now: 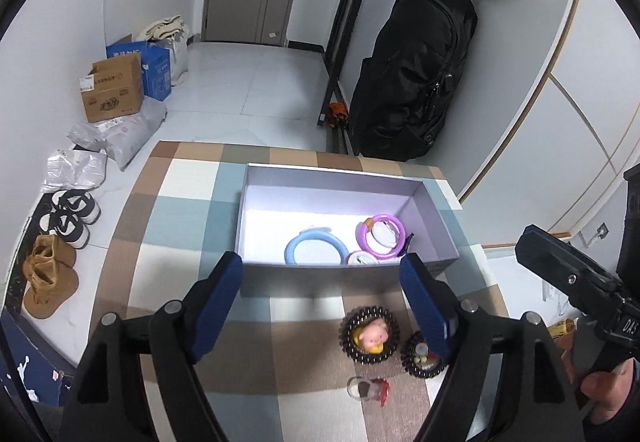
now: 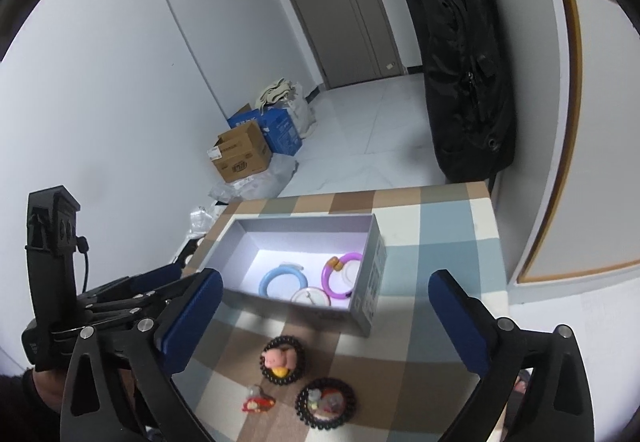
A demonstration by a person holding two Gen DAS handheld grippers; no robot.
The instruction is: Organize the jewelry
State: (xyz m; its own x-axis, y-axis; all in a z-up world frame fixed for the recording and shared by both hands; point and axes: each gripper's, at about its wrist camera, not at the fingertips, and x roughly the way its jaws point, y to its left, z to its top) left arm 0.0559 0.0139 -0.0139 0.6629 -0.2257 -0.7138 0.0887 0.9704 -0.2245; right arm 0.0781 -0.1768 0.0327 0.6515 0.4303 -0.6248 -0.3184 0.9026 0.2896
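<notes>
A table with a checked cloth of brown, blue and white squares holds everything. On it sits an open grey box with a white floor.

The left tongs hang over the near edge of the box. Their two blue pads are wide apart, with nothing between them. The box lies just ahead of them, and the small things on the cloth lie below them and a bit to the right.

The right tongs also point at the box from the near side. Their pads are spread very wide and hold nothing. The box shows in the gap between them, and the small things lie on the cloth below that gap.

Inside the box, at the near end, are three rings. The blue ring lies flat on the left. The purple ring is on the right, leaning on the right wall. A small pink ring sits between them, against the near wall.

On the cloth, in front of the box, are two dark bead bracelets. One bracelet has a pink pig toy in its middle. The other bracelet has small charms inside it. Near them lies a little red and clear trinket. Its shape is too blurry to tell.
</notes>
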